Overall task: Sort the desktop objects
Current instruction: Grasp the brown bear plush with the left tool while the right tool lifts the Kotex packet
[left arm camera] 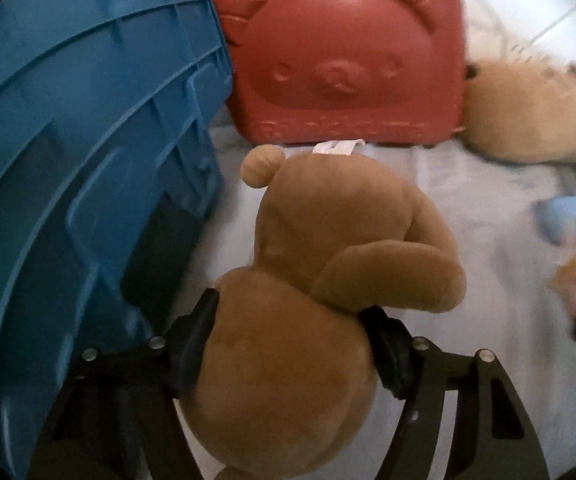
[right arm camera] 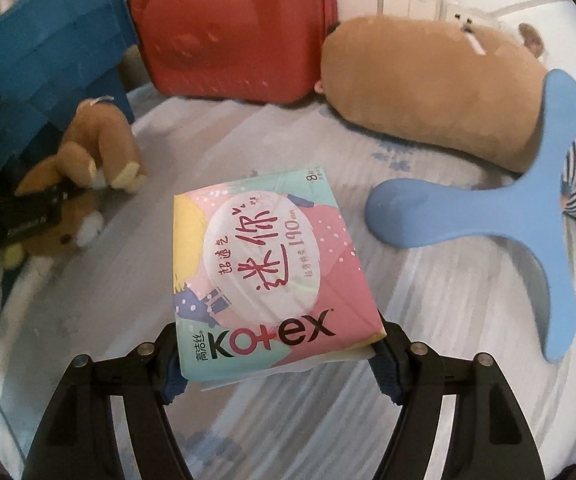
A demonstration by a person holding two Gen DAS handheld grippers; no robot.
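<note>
Two views on my screen, both partly blocked. In the left wrist view the blue crate (left arm camera: pixel 80 152) fills the left side and is cut off by the frame; the right edge is smeared with motion blur, so I cannot identify the pale items there. In the right wrist view the left hand-held gripper (right arm camera: pixel 28 216) is a dark blur across the small plush dog (right arm camera: pixel 96 152).

Behind stand a red bear-face case (right arm camera: pixel 232 28), a large brown plush (right arm camera: pixel 435 88) and a blue three-armed piece (right arm camera: pixel 527 208) leaning on it.

My left hand-held gripper (left arm camera: pixel 288 344) is clamped on the brown teddy bear (left arm camera: pixel 327 240), beside the crate. My right hand-held gripper (right arm camera: pixel 280 364) pinches the pad packet (right arm camera: pixel 264 260) by its near edge, above the light sheet (right arm camera: pixel 447 320).
</note>
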